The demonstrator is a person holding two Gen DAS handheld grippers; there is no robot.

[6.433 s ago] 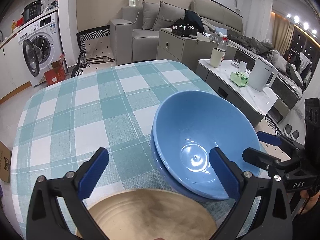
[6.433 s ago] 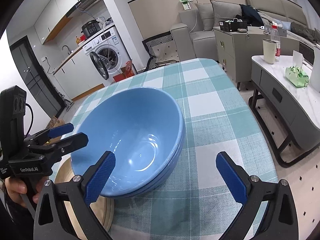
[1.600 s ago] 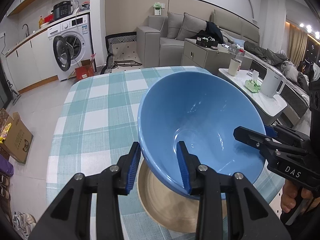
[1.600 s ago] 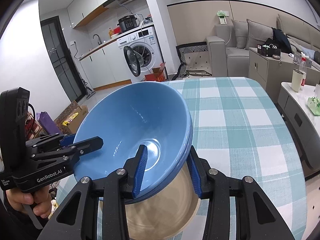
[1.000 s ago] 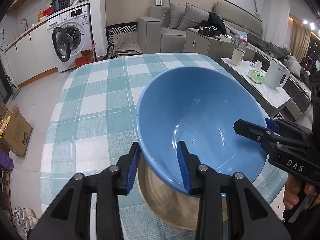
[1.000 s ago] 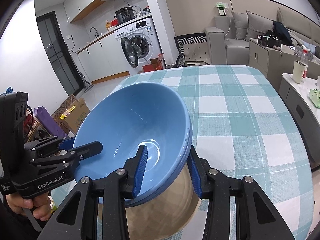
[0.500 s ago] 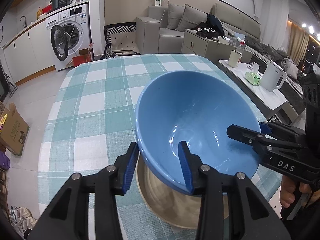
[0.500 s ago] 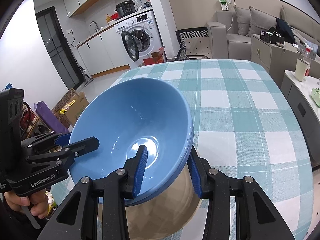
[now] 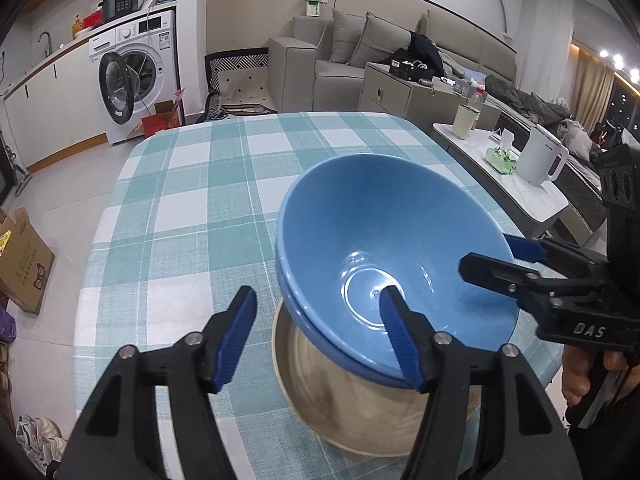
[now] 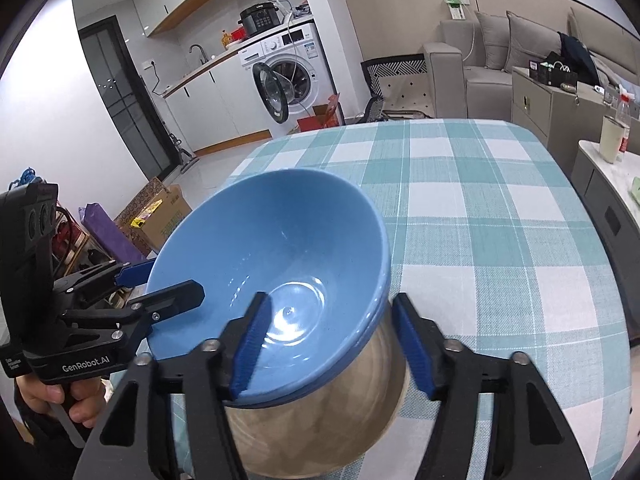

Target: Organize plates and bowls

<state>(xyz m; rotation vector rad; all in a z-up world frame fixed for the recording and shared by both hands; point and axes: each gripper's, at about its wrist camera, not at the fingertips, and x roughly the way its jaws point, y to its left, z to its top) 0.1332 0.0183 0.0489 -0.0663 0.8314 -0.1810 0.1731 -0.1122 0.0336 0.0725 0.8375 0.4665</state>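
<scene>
Stacked blue bowls (image 9: 392,256) rest on a tan plate (image 9: 344,412), their rim between both open grippers' parted jaws: left gripper (image 9: 320,336), right gripper (image 10: 332,344).

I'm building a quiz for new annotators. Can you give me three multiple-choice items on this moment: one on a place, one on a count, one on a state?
1. Where do the blue bowls sit?
A. On the bare tablecloth
B. On the tan plate
C. On the white side table

2. How many blue bowls are nested together?
A. One
B. Two
C. Four

3. How do the jaws of the left gripper stand?
A. Shut on the bowl rim
B. Shut on the plate edge
C. Open, one on each side of the rim

Answers:
1 B: the plate shows directly under the bowls in both views.
2 B: two rims show, one just below the other.
3 C: there is a clear gap between each jaw and the rim.
</scene>
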